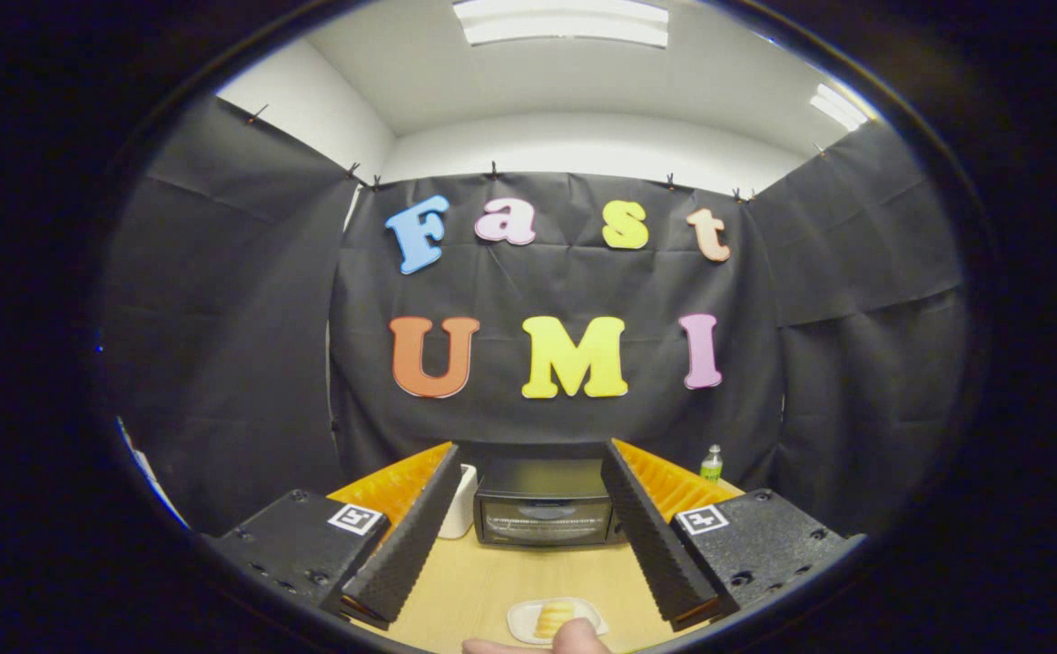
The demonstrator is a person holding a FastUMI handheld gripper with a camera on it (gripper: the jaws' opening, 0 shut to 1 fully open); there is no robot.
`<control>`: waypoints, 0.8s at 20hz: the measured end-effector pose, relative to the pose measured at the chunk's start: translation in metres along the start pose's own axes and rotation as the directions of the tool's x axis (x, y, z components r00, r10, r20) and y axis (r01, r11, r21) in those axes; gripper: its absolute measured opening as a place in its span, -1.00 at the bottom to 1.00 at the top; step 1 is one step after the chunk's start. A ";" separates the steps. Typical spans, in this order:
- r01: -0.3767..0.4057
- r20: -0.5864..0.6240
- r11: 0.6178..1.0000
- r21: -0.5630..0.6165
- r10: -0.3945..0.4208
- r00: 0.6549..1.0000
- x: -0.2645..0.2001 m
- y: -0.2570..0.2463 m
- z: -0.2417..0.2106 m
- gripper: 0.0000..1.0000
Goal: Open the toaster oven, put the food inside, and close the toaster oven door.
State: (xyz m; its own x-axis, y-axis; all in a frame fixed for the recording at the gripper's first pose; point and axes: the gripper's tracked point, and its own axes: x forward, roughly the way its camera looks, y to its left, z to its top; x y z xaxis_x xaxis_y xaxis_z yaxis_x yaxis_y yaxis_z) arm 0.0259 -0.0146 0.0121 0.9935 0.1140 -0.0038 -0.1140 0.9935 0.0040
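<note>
A black toaster oven (544, 511) stands at the far side of the wooden table (483, 581), its glass door shut. It sits beyond my fingers, framed by the gap between them. My gripper (528, 527) is open, fingers spread wide with nothing held. Nearer to me, below the fingers, a small white plate (522, 620) carries a piece of yellow food (552, 619). A person's fingertip (574, 639) touches the plate's near edge.
A white cup-like container (461, 502) stands just left of the oven, partly behind my left finger. A small green bottle (712, 464) stands at the back right by the black cloth wall.
</note>
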 end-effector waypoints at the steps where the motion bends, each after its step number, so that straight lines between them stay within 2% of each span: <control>1: 0.007 -0.013 1.000 0.001 -0.007 1.000 0.008 -0.009 0.001 1.00; 6: -0.009 -0.028 1.000 -0.004 0.009 1.000 0.063 -0.030 0.003 1.00; 10: -0.048 0.012 0.999 0.007 0.048 0.999 0.112 -0.029 -0.002 1.00; 16: -0.051 -0.064 0.999 0.013 0.052 0.997 0.190 -0.026 -0.053 1.00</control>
State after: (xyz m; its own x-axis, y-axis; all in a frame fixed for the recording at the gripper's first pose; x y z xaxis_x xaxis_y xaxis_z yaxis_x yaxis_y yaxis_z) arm 0.2174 -0.0188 -0.0423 0.9839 0.1657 -0.0676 -0.1649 0.9862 0.0174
